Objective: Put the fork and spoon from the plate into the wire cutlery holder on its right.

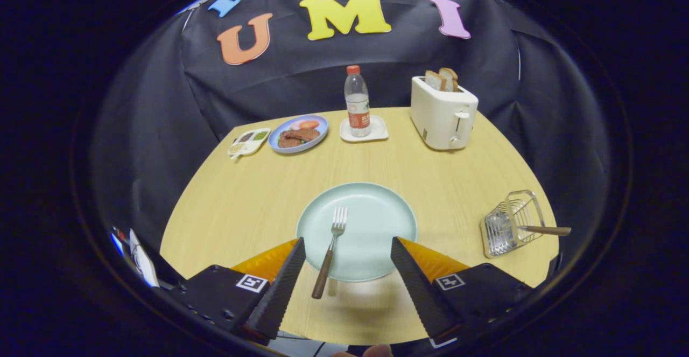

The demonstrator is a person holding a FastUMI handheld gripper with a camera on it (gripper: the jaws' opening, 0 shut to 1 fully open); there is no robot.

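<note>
Jaws wide, holding nothing; gripper [347,249] sits low at the near rim of the plate [377,211]. Fork [330,249] lies between the fingers, nearer the left one, long axis running fwd, tines away, wooden handle overhanging the rim. Wire cutlery holder [508,225] is off right of the jaws w/ a wooden handle, prob. the spoon [546,230], sticking out.

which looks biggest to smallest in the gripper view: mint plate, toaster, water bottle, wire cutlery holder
1. mint plate, ahead of the open jaws
2. toaster
3. wire cutlery holder
4. water bottle

Toaster and bottle stand farther back, so true sizes may differ; holder versus bottle is close.
</note>
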